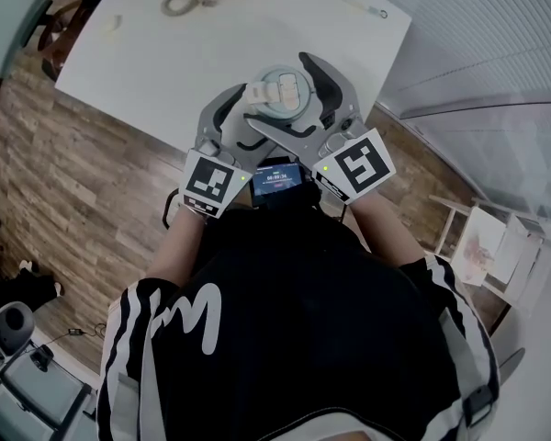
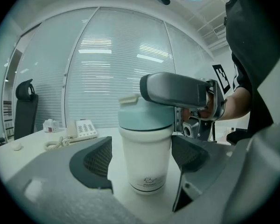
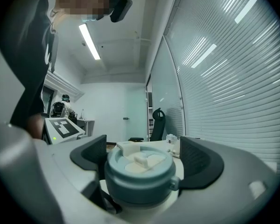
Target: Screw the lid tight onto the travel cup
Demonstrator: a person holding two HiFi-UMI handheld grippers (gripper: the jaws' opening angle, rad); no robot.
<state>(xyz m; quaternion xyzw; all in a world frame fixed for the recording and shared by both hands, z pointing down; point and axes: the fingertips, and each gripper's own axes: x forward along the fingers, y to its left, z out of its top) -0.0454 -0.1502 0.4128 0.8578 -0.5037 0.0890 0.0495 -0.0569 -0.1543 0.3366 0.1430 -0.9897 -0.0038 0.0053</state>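
Travel cup (image 3: 149,211) shows little of its body in the right gripper view, where the right gripper (image 3: 144,158), held level, has both pads set against the sides of the lid (image 3: 140,169). In the left gripper view the cup stands upright on the table (image 2: 107,133) between the wide-open jaws of the left gripper (image 2: 142,162), clear of the left pad; the other gripper's jaw hides the lid top. In the head view only the lid top shows, with both grippers side by side around it.
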